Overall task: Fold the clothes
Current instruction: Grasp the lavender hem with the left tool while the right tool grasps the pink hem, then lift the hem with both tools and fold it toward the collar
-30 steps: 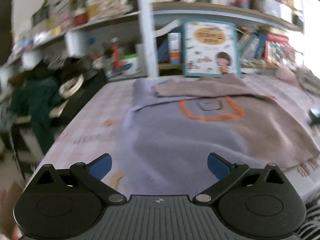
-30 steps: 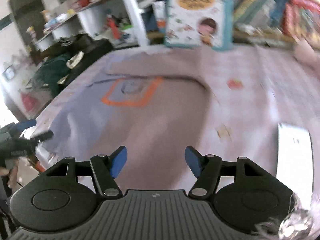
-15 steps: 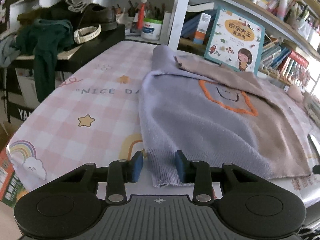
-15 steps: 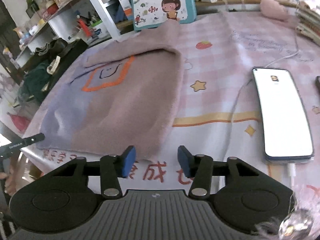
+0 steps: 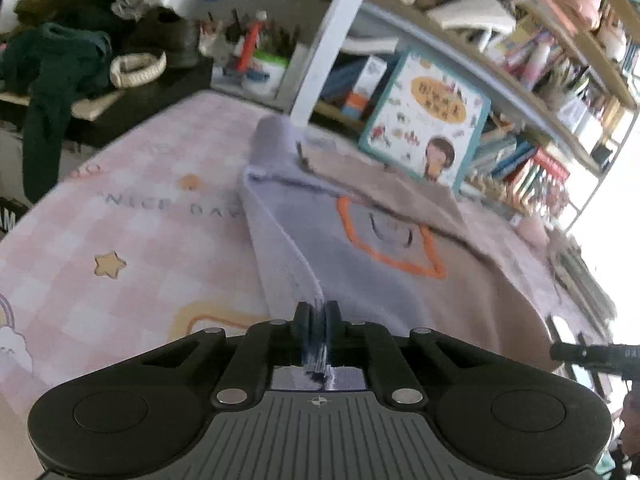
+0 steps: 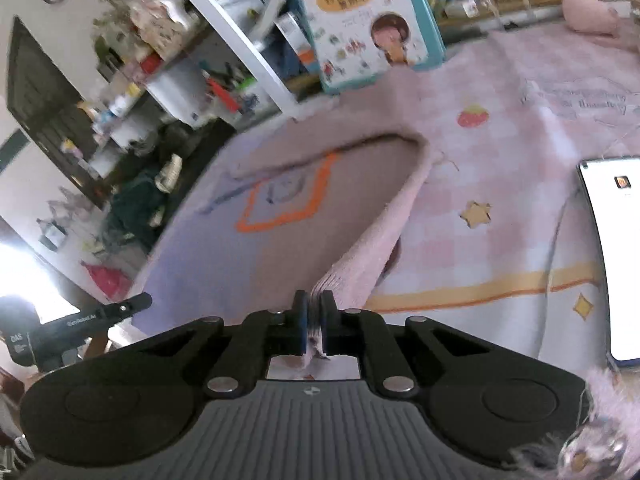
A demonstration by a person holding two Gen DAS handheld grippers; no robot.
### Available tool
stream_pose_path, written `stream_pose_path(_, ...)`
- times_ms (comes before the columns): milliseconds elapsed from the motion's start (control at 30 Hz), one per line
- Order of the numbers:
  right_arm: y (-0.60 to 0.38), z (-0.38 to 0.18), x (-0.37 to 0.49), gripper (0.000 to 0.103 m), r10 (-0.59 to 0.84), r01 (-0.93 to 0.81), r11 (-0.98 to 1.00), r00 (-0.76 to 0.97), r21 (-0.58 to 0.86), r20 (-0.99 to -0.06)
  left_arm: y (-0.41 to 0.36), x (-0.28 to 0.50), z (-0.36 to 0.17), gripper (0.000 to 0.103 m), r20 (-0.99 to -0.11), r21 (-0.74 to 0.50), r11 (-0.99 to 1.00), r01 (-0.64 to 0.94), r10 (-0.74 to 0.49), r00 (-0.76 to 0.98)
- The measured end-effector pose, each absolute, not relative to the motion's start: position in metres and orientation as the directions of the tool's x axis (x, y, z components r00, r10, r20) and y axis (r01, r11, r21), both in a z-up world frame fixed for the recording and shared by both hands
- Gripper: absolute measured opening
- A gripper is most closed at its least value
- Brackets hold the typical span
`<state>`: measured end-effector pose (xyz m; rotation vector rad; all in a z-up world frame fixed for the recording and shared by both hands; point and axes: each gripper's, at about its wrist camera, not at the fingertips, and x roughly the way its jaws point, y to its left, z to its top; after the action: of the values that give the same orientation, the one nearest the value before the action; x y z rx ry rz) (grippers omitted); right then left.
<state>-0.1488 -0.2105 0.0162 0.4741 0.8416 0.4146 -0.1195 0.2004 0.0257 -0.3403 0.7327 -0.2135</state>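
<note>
A knit sweater, lilac on its left half and dusty pink on its right, with an orange square outline on the chest, lies on the pink checked table cover; it shows in the left wrist view (image 5: 360, 280) and the right wrist view (image 6: 248, 248). Both sleeves are folded across its top. My left gripper (image 5: 318, 312) is shut on the sweater's lilac bottom hem corner and lifts it off the table. My right gripper (image 6: 314, 308) is shut on the pink bottom hem corner, also raised.
A phone (image 6: 612, 248) with a lit screen and its cable lies on the table right of the sweater. A children's book (image 5: 428, 136) leans on cluttered shelves behind. A dark side table with green clothing (image 5: 52, 76) stands at left.
Both grippers went from open near the table's front edge to shut on the sweater's bottom hem corners. The hem now rises off the table on both sides.
</note>
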Motion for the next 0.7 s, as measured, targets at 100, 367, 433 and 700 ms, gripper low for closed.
stream_pose_path(100,-0.216,0.001,-0.141,0.013,0.528,-0.099,0.812,0.545,0.575,-0.652,0.207,-0.115,0.015,0.030,-0.659,-0.384,0.923,0.023,-0.291,0.694)
stream_pose_path(367,-0.218,-0.012,-0.130,0.017,0.580,-0.082,0.766,0.515,0.638,-0.631,0.206,-0.111,0.009,0.044,-0.650,-0.388,0.920,0.053,-0.315,0.691)
stream_pose_path(433,-0.219,-0.014,-0.128,0.017,0.599,-0.083,0.750,0.506,0.656,-0.621,0.207,-0.107,0.008,0.034,-0.648,-0.404,0.913,0.053,-0.326,0.689)
stream_pose_path(700,-0.235,-0.008,-0.144,0.006,0.552,-0.082,0.781,0.554,0.619,-0.624,0.220,-0.109,0.003,0.005,-0.642,-0.443,0.896,0.019,-0.332,0.691)
